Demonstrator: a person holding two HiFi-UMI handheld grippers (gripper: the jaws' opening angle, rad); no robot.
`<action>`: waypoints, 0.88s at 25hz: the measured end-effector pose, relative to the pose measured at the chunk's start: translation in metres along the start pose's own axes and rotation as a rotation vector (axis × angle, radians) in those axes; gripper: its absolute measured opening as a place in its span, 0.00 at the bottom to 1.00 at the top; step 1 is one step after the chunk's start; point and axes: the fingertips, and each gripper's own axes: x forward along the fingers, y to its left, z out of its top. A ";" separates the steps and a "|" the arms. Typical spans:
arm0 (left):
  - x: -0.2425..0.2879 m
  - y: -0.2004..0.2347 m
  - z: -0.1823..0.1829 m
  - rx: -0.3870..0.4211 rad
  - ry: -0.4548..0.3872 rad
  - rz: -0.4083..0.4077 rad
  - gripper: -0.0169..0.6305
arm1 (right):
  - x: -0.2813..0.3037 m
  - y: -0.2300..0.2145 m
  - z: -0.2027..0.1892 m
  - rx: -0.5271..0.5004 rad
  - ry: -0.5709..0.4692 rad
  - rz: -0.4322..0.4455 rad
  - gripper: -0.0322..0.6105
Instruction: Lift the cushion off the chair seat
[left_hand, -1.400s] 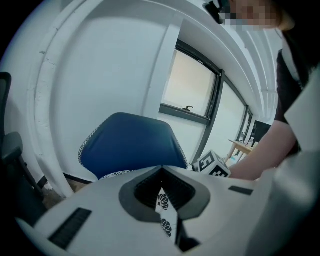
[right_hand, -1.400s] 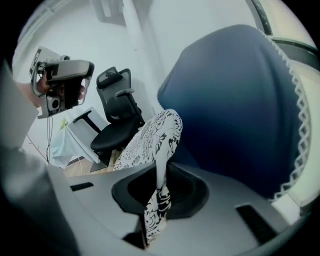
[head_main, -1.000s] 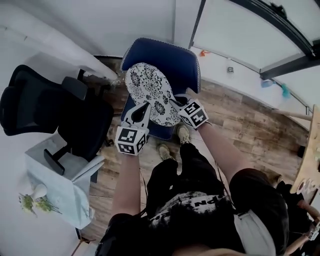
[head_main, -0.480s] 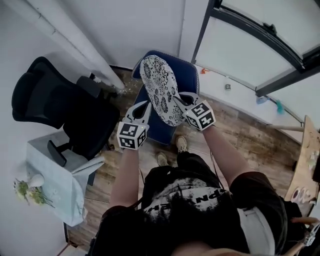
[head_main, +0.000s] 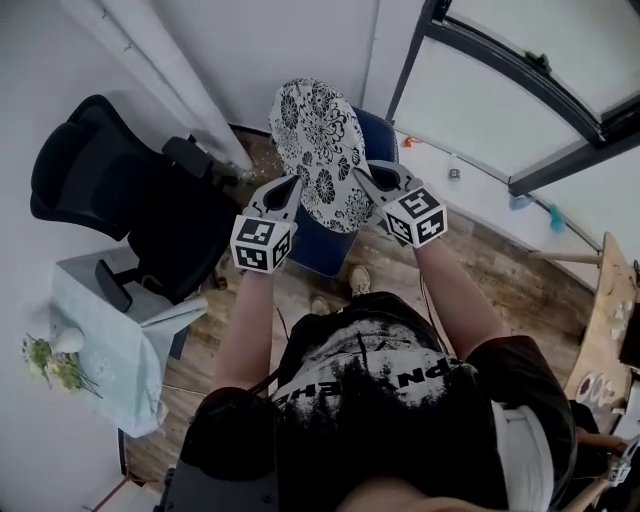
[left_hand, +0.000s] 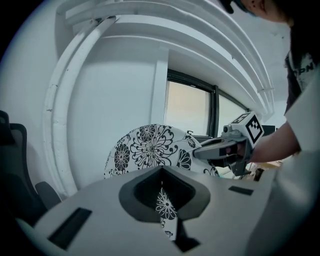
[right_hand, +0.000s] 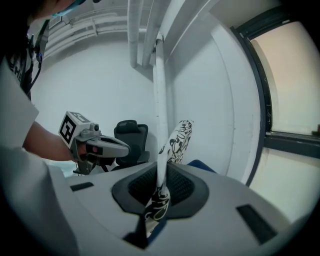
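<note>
Bearing black flowers, a round white cushion (head_main: 320, 150)

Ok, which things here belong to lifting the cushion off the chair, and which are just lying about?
Job in hand: cushion, blue chair, left gripper and right gripper, both shut on the cushion's edge.
Lying about: black office chair, side table, flowers.
</note>
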 end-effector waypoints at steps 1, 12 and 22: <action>-0.001 0.000 0.003 0.006 -0.002 0.000 0.05 | -0.002 0.001 0.004 0.003 -0.009 0.004 0.13; -0.003 0.001 0.017 0.027 -0.014 0.001 0.05 | -0.018 0.000 0.031 -0.013 -0.077 0.000 0.13; -0.002 0.005 0.019 0.022 -0.022 0.001 0.05 | -0.013 -0.001 0.033 -0.027 -0.081 -0.006 0.13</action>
